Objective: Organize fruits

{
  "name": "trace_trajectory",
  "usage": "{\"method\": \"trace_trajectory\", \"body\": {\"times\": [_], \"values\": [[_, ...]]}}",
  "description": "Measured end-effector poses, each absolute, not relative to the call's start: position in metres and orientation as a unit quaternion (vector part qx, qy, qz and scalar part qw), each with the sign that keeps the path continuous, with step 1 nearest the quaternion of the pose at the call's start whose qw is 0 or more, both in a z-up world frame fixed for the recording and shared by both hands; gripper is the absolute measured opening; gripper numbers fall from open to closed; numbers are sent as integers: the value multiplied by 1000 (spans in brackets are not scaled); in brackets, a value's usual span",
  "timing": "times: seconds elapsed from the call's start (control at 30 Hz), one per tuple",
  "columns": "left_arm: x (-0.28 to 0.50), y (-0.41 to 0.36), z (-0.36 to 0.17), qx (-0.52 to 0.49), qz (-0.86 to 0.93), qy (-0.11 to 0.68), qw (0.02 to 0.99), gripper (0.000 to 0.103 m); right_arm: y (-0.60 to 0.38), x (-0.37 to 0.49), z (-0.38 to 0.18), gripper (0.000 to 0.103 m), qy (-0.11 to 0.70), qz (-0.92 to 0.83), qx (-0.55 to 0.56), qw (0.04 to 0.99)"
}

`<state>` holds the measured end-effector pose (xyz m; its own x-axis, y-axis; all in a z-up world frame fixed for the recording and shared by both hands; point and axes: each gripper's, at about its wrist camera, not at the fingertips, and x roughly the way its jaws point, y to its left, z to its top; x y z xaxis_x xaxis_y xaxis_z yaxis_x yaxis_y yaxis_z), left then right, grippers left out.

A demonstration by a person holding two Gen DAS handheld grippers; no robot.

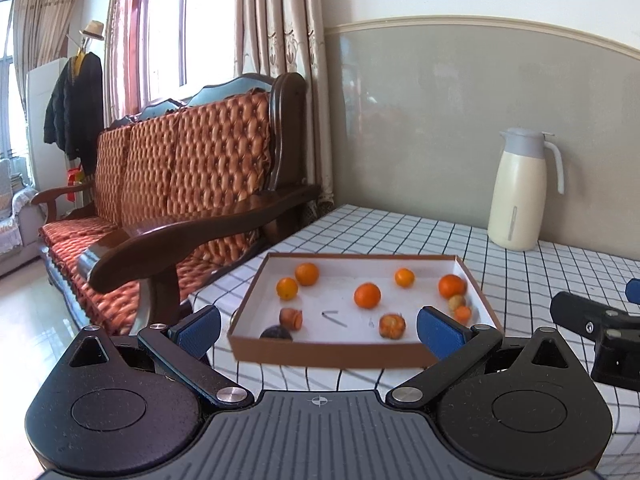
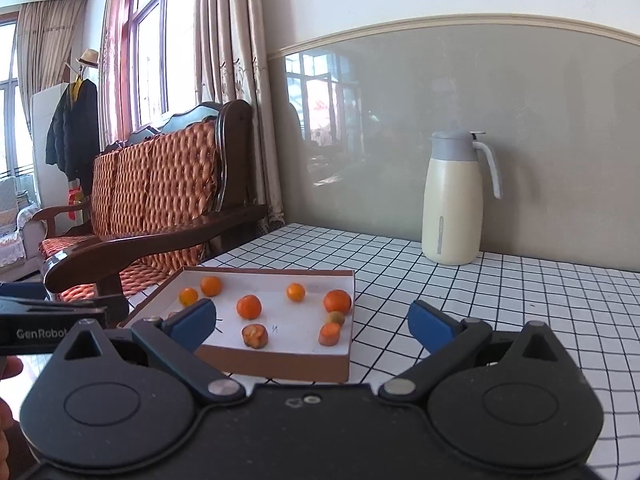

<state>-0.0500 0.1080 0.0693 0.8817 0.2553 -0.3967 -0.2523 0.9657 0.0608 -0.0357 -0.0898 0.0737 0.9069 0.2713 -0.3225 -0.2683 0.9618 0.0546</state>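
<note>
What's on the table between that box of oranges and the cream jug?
Nothing: only bare checked tablecloth lies between the box and the jug, clearest in the right wrist view.

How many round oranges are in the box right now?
5: two at the far left of the box, one mid-tray, one far centre-right, one at the right wall. The near-left corner is partly hidden.
</note>
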Motion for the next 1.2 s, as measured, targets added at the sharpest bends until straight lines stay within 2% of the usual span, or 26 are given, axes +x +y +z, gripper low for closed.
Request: {"method": "trace_trajectory", "body": {"times": [0.37,1.2], "values": [[-102,110,76,11,120,202,972,103,-90,-63,82,97,156,114,15,981],[-97,117,75,-2,114,205,972,103,-76,-64,77,97,160,127,2,979]]}}
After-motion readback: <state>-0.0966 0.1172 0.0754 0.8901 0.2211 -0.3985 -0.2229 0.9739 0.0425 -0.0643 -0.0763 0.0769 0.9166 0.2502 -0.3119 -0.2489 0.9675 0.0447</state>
